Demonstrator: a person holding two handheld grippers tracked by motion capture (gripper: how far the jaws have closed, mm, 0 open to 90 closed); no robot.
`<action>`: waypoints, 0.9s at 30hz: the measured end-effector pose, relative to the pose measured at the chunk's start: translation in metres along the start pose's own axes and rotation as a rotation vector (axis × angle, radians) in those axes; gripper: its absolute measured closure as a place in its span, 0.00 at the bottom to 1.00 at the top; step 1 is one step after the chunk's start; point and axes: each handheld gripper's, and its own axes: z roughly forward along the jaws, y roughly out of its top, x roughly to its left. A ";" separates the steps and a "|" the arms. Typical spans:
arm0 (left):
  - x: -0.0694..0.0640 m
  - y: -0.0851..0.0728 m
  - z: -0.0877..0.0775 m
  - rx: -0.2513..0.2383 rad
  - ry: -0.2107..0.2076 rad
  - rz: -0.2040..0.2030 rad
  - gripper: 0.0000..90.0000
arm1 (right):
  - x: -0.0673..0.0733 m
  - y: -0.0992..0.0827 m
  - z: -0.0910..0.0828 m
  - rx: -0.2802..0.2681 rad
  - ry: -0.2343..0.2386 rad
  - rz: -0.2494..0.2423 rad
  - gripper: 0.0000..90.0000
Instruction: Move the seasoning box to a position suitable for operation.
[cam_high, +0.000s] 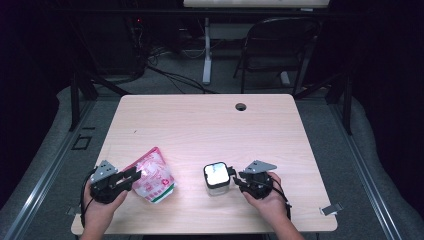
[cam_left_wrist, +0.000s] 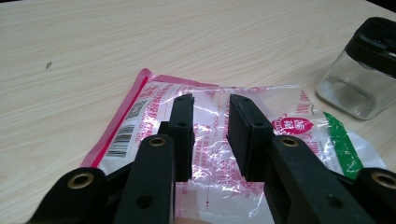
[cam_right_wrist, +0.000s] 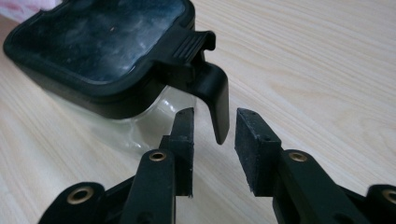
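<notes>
I am working at a pale wooden worktop (cam_high: 200, 125); a folding chair (cam_high: 280, 45) is standing behind on grey floor (cam_high: 170, 85), darkness surrounding.

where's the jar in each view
High view: jar right of centre on the table, left of the right gripper.
Left gripper view: upper right edge, beyond the packet.
Right gripper view: upper left, its latch hanging between the jaws.
Shared landmark: the jar's black lid.

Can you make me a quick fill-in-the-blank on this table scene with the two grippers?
The left gripper hovers over a pink and clear plastic ____.
The glass jar has a lid coloured ____.
The lid's latch hangs between the jaws of the ____ gripper.

Missing words: bag; black; right
</notes>
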 end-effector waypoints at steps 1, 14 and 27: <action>-0.001 -0.001 0.002 0.000 -0.006 0.002 0.79 | -0.001 0.000 0.002 -0.003 0.006 0.011 0.76; -0.003 -0.007 0.004 0.028 0.006 0.044 0.79 | -0.001 -0.002 0.019 -0.033 0.011 0.011 0.78; 0.005 -0.012 0.000 0.004 0.020 0.003 0.79 | 0.002 -0.003 0.018 -0.020 -0.003 -0.020 0.85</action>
